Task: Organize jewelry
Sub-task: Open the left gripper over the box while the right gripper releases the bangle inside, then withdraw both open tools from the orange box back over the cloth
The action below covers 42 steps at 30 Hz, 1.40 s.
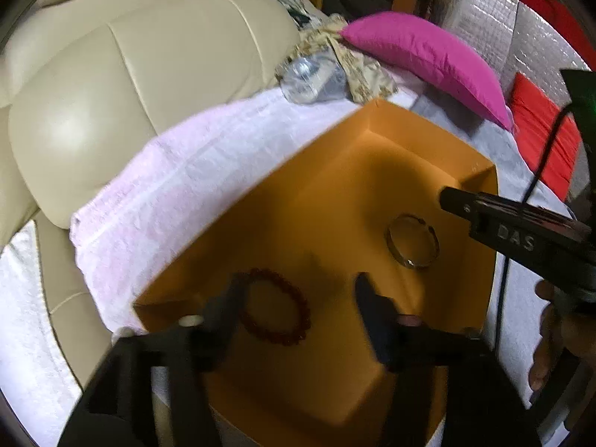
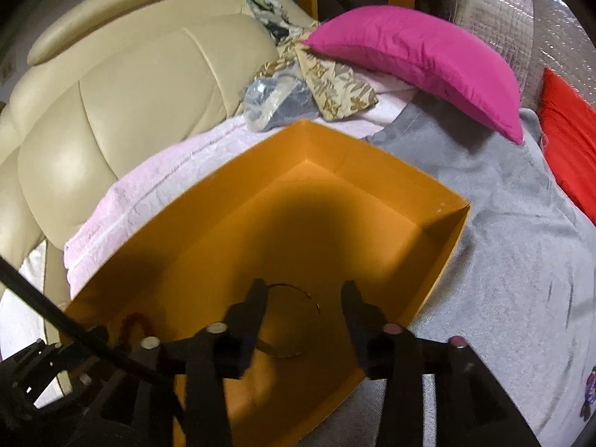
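Note:
An open orange box (image 1: 327,156) lies on a sofa seat; it also shows in the right wrist view (image 2: 372,164). A red beaded bracelet (image 1: 298,300) lies on its floor, between the open fingers of my left gripper (image 1: 298,283), which is empty. A metal bangle (image 1: 411,240) lies further right in the box. My right gripper (image 2: 303,288) is open and empty just above the bangle (image 2: 298,290). The red bracelet (image 2: 136,322) peeks out at the lower left of that view. The right gripper's finger (image 1: 484,212) enters the left wrist view from the right.
The box rests on a pink towel (image 1: 178,171) and a grey cloth (image 2: 514,223). A cream leather sofa back (image 1: 111,74) rises at the left. A magenta cushion (image 2: 417,56), a patterned fabric pouch (image 2: 331,82), a clear plastic bag (image 2: 268,100) and a red cushion (image 2: 570,141) lie behind.

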### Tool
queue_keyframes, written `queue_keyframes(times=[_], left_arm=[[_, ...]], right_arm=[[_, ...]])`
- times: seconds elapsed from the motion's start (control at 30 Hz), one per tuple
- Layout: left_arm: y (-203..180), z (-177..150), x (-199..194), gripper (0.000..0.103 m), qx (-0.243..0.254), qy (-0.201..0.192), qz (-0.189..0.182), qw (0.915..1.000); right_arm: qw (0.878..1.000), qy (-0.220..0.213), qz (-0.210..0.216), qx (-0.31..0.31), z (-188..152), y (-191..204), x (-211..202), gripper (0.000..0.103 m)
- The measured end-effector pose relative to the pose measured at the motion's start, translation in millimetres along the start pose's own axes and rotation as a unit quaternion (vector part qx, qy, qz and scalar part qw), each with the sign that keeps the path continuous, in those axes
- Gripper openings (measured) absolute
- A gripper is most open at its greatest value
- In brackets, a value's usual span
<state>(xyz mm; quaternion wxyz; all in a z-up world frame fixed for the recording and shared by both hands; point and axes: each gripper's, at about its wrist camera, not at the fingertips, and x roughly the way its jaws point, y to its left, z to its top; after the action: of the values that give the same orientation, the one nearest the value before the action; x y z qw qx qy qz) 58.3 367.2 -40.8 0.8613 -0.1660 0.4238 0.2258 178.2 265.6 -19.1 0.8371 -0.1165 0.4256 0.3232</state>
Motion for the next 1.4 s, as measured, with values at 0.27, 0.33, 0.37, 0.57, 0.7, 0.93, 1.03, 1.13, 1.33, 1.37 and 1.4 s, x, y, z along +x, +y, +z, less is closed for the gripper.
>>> queue_keyframes(times=[0.27,0.33,0.37,0.57,0.7,0.93,1.03,1.13,1.33,1.37,1.4], left_arm=[[1,1,-23,0.066,-0.011,-0.023,0.002,0.9997],[-2,-1,-31,0.066,-0.016,-0.033,-0.002,0.9993],[-5,-2,-36,0.066,-0.016,-0.038,-0.006,0.9991],[-38,-11,-55,0.07,0.008,-0.056,-0.016,0.9983],[-59,-17,-70,0.071,0.024,-0.064,-0.026,0.9973],[-93,-33,-85,0.073,0.061,-0.073,-0.035,0.9948],[-104,-43,-89,0.073,0.072,-0.073,-0.039,0.9939],[-115,-53,-90,0.073,0.085,-0.07,-0.046,0.9928],[-142,-75,-89,0.073,0.113,-0.066,-0.062,0.9894],[-147,-78,-88,0.073,0.117,-0.067,-0.066,0.9887],[-152,-81,-88,0.073,0.123,-0.067,-0.07,0.9877]], right_arm=[[0.998,-0.058,0.017,0.03,-12,-18,-42,0.063],[0.997,-0.07,0.017,0.041,-21,-27,-56,0.064],[0.996,-0.077,0.019,0.05,-27,-33,-64,0.065],[0.99,-0.108,0.015,0.085,-57,-66,-103,0.08],[0.987,-0.123,0.014,0.1,-68,-81,-121,0.085],[0.983,-0.142,0.007,0.118,-88,-101,-146,0.099],[0.981,-0.149,0.007,0.124,-100,-108,-157,0.099],[0.98,-0.155,0.005,0.125,-113,-115,-169,0.099],[0.975,-0.17,-0.01,0.142,-156,-145,-203,0.099],[0.974,-0.171,-0.016,0.15,-167,-153,-209,0.099],[0.973,-0.172,-0.018,0.155,-172,-158,-213,0.099]])
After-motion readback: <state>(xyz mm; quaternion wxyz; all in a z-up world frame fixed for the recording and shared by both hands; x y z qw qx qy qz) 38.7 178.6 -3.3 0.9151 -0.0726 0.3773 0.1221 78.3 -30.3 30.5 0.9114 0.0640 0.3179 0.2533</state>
